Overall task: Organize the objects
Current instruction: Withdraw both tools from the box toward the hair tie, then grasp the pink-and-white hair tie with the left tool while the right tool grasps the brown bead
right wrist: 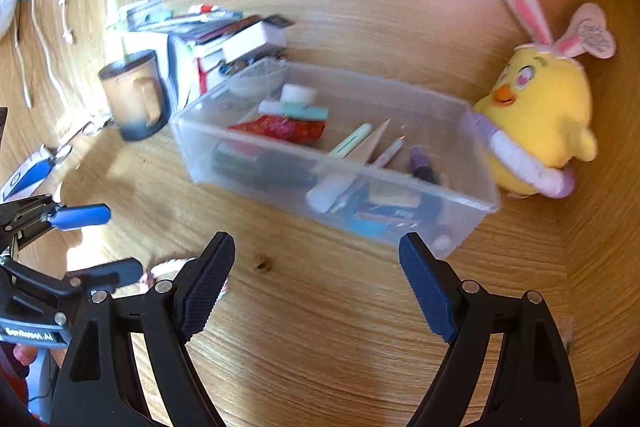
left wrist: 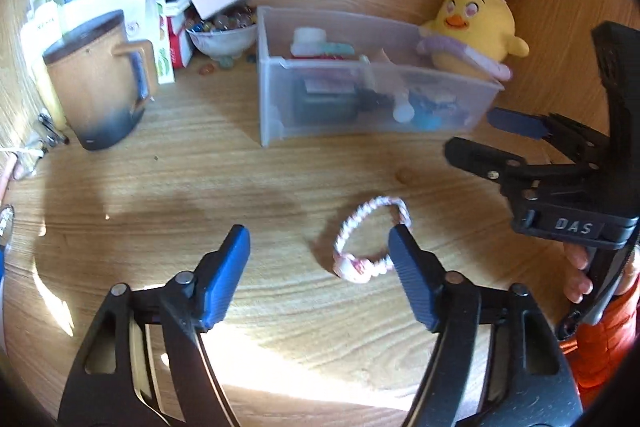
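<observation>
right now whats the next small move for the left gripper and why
Probably ease the left gripper a little to its right and down, then close. The pink-and-white bracelet lies flat on the desk, against the right finger rather than centred in the open jaws, which grip nothing. The clear bin behind it looks the likely destination.

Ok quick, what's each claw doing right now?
Left claw: open, empty, bracelet touching one finger.
Right claw: open, holding nothing.
</observation>
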Tool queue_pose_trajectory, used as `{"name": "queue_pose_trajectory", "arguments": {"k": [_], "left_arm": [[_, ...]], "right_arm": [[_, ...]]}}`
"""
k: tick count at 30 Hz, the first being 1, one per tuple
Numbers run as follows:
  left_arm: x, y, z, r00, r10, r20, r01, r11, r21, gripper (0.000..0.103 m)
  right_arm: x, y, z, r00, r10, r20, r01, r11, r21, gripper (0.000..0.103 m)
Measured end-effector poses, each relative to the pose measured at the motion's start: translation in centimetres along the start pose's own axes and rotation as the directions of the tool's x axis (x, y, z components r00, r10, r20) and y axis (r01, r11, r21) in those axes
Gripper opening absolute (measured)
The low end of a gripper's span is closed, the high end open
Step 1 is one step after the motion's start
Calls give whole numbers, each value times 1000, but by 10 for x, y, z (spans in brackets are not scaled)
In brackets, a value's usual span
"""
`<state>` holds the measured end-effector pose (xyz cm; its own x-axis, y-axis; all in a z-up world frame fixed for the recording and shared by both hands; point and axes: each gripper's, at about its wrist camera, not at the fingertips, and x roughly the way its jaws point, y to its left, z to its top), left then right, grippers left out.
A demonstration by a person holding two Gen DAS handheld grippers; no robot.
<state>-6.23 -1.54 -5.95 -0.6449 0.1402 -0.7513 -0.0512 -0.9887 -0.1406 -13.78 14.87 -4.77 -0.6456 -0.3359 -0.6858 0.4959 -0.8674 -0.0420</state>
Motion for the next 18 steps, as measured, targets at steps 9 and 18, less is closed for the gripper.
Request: {"name": "queue_pose_trajectory", "arguments": {"k": [9,18], "left_arm": [[13,-3,-13,998,-44,-54,44,999,-8,45],[14,-3,-14,998,-37,-43,37,999,-5,20]], "right_arm": [[31,18,-10,993,64,-103,-67,997,-31,53],[48,32,-4,986,59,-158,-66,997,-41,31]]}}
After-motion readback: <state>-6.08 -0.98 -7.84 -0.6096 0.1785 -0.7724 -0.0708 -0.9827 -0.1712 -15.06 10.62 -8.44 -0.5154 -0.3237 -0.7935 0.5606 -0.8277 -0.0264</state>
